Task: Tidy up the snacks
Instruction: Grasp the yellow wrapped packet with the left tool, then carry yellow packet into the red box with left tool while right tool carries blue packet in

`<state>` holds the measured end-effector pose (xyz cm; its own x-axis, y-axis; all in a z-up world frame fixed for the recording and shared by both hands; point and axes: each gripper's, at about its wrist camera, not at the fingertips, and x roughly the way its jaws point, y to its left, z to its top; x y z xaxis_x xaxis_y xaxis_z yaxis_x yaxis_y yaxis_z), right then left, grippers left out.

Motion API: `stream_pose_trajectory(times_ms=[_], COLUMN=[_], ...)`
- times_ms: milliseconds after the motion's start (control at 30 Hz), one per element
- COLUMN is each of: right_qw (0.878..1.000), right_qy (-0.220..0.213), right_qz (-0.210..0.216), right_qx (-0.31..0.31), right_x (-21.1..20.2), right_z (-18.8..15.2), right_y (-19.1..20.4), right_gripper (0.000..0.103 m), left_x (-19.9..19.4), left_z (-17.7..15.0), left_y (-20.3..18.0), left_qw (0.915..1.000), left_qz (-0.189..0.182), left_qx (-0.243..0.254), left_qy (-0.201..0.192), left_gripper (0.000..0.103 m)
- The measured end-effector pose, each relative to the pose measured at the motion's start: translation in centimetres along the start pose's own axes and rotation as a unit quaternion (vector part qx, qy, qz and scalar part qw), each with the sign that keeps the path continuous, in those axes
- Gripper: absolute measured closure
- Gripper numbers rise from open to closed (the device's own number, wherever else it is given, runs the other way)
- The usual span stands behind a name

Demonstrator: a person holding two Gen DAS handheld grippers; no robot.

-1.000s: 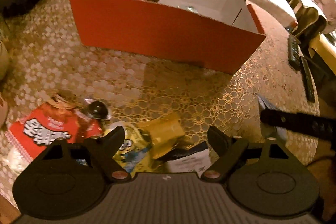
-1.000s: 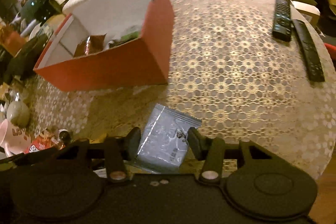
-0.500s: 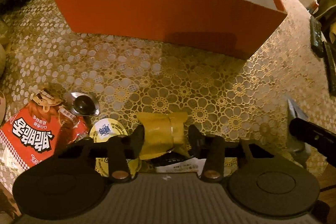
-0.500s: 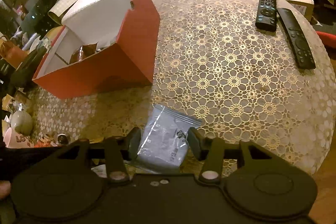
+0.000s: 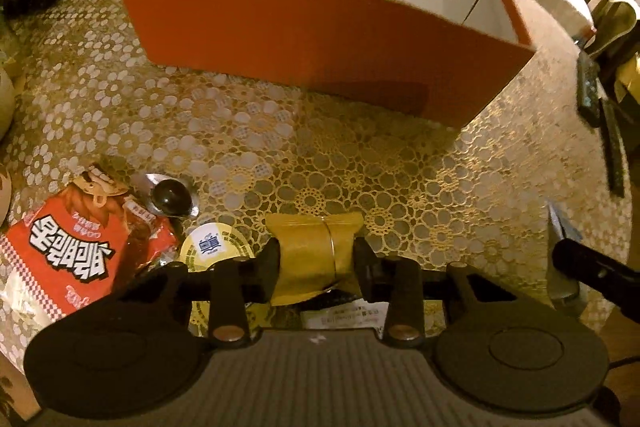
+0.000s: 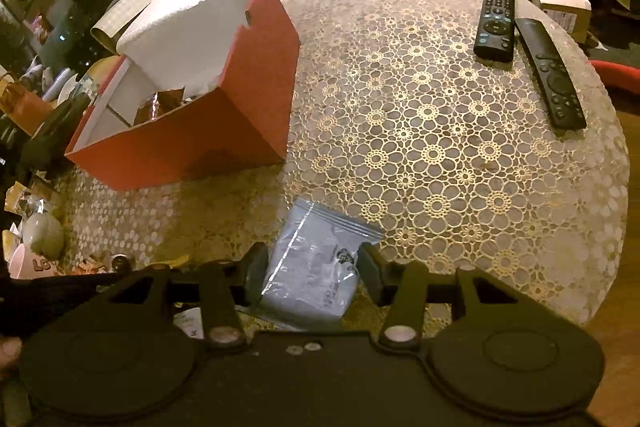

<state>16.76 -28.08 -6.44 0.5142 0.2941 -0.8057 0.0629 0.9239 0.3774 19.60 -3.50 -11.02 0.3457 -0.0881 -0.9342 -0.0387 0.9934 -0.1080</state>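
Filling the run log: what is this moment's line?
left gripper: shut on yellow foil packet | right gripper: shut on grey plastic pouch

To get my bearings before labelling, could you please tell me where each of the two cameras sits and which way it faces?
Left wrist: sits on the left gripper, facing the red box across the table; its fingers pinch a yellow packet.
Right wrist: sits on the right gripper, facing over the table toward two remotes; its fingers pinch a grey pouch.
Shared: red box, floral tablecloth, remotes.
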Motion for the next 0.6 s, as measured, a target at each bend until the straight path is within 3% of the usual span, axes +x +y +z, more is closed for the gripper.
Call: stream_pose_trajectory(times_ms=[300,600], right_qw=[0.999,0.993], right_qy=[-0.022,-0.052], right_qz=[0.001,-0.002], right_qx=[-0.033,-0.110], right_x=[-2.3,-4.5], right_z=[0.2,1.9], right_y=[2.3,5.8], right_gripper=[0.054,0.054], left_x=[-4.1,-8.1], left_z=[-0.4,0.8], left_y=[1.3,1.9], left_qw=[0.9990,0.9954], left_qz=[-0.016,-0.027], left_qx=[0.001,0.023], left_qy=[-0.041,-0.089], left_gripper=[0.066,0.066])
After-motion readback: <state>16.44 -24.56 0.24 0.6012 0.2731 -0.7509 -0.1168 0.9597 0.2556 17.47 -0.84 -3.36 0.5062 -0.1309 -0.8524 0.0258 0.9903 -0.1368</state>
